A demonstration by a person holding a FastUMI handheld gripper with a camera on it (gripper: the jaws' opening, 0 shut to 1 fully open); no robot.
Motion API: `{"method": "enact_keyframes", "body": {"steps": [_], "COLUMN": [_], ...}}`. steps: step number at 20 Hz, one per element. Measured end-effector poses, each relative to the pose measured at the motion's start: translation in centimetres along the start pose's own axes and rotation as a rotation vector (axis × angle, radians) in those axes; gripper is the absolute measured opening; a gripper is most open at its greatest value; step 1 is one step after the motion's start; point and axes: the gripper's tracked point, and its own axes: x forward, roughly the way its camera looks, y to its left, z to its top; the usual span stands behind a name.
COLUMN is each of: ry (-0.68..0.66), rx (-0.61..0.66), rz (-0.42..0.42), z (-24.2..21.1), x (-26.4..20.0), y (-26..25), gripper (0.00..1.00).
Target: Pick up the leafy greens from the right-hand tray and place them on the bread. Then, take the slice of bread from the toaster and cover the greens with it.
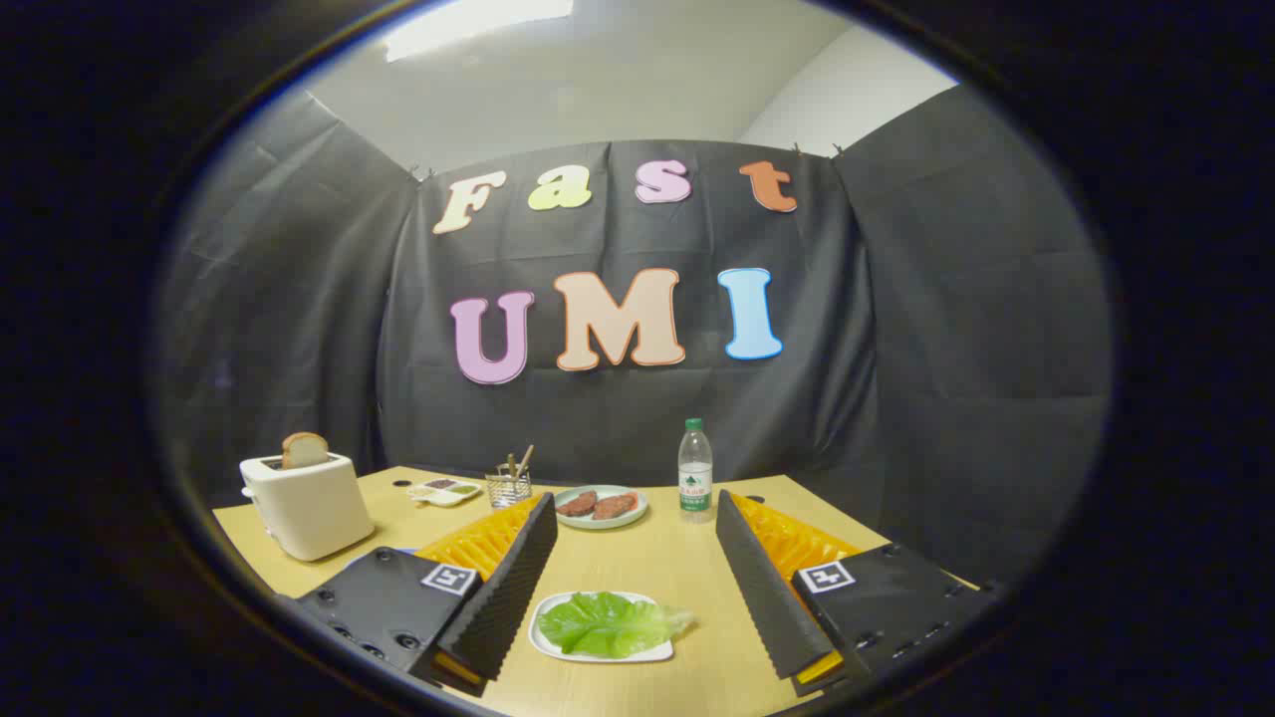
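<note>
the claw is spread wide open over the wooden bench, holding nothing. the leafy greens lie on a white tray right between its fingers, not touching either. beyond the tray there's a round plate with two reddish-brown pieces, a water bottle just right of that plate, and way off to the tray's left a white toaster with a bread slice sticking up out of it.
</note>
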Motion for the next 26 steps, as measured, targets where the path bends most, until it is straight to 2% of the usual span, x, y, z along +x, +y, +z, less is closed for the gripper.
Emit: {"method": "enact_keyframes", "body": {"steps": [4, 11, 21, 26], "ry": [0.003, 0.014, 0.051, 0.113], "rx": [-0.04, -0.064, -0.065, -0.019], "rz": [-0.025, 0.016, 0.023, 0.073], "z": [-0.1, -0.5, -1.8, -4.0], "x": [0.0, 0.0, 0.5, 1.4], "y": [-0.1, 1.3, 1.3, 1.8], "gripper": [1.0, 1.0, 1.0, 1.0]}}
